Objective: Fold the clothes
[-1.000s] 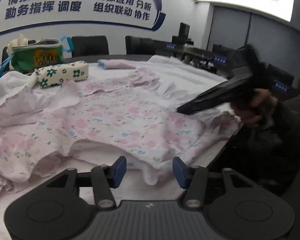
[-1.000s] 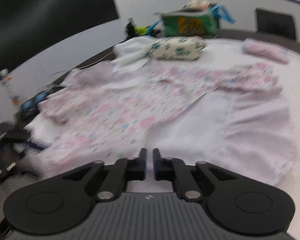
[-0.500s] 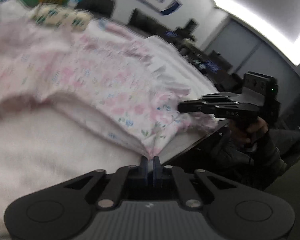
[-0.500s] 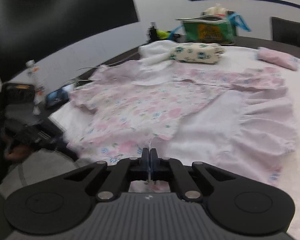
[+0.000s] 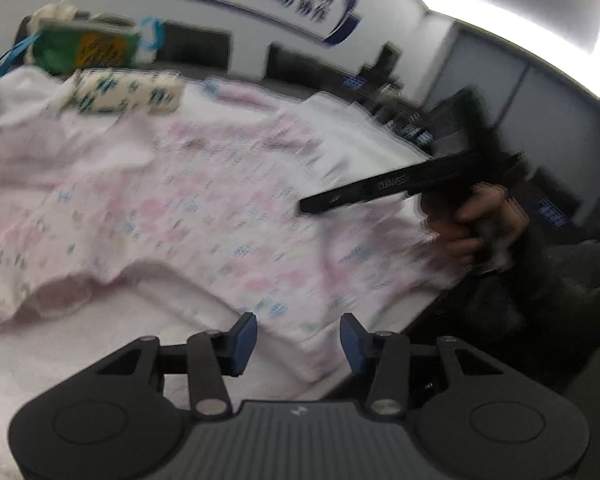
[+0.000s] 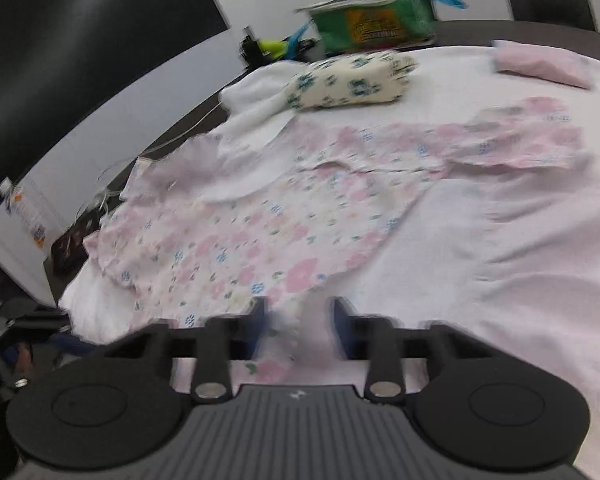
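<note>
Both grippers have just let go: 0.5 s ago each was pinched on the hem of the floral garment [image 5: 204, 216], and now the left gripper [image 5: 298, 338] and right gripper [image 6: 298, 322] stand wide apart and empty. The garment lies spread on the white-covered table [image 6: 540, 320], its near edge dropped back flat. Through the motion blur, this looks like a straightening tug finished; the first fold is not yet made.

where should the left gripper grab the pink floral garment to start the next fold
Probably the near hem corner of the pink floral garment, which lies thin and flat near the table edge just ahead of the left gripper. Come in low from the near side, with the open jaws straddling the edge. The right gripper, also open, could take its own near hem.
</note>
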A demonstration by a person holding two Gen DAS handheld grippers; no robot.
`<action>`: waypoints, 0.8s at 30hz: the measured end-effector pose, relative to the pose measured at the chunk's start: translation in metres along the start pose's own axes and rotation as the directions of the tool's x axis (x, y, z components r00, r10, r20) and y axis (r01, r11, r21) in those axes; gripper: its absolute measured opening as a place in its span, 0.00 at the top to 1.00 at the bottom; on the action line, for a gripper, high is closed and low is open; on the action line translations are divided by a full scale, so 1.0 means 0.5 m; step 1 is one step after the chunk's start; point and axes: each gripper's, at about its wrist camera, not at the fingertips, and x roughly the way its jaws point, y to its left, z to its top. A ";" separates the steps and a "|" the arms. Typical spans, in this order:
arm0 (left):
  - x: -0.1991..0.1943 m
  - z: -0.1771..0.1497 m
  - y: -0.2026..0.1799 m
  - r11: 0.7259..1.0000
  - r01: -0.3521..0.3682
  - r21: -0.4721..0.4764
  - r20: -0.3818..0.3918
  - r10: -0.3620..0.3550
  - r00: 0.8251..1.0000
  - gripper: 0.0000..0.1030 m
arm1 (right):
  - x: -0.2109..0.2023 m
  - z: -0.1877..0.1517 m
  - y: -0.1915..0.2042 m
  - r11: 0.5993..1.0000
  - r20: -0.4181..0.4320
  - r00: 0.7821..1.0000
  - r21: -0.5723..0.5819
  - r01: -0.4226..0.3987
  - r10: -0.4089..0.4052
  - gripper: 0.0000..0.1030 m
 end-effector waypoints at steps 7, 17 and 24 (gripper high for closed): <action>-0.006 -0.010 -0.005 1.000 0.001 0.029 -0.009 0.000 1.000 0.56 | -0.043 -0.032 -0.006 0.990 0.081 0.987 0.001 0.141 -0.141 1.00; -0.003 -0.004 -0.030 0.993 -0.026 0.111 0.030 0.023 0.999 0.72 | -0.093 -0.056 0.087 0.950 0.165 0.985 -0.294 0.101 -0.053 0.61; -0.021 -0.026 -0.011 0.999 0.036 0.023 -0.039 -0.035 0.999 0.97 | -0.070 -0.148 0.110 0.873 -0.012 0.996 -0.484 0.068 -0.084 0.61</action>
